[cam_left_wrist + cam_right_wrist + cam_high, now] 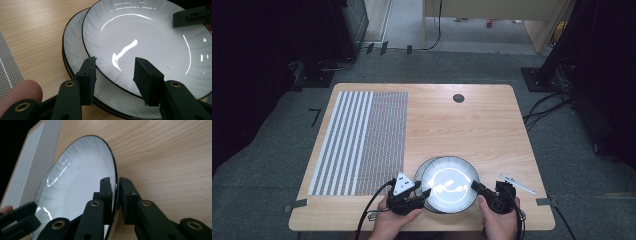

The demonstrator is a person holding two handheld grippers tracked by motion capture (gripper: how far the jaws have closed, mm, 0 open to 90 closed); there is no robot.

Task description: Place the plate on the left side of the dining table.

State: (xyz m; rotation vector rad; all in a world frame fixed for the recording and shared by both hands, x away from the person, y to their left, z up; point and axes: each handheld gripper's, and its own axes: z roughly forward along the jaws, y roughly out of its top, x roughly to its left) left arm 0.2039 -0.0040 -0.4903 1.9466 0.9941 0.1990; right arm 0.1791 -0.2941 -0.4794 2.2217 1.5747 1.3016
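Near the front edge of the desk (492,115), right of centre, sits a small stack of white plates. The top plate (451,182) is round, glossy and shallow, with fine radial ribbing toward a thin dark rim, and it catches bright glare. It lies shifted to the right on the lower plate (420,172), whose matching rim shows as a crescent at the left. The right hand-held gripper (115,185) has its jaws nearly closed on the top plate's right rim, one pad above and one below. The left hand-held gripper (115,72) stands about half open over the near-left rim, its pads gripping nothing. Left of the plates lies a striped grey mat (362,140).
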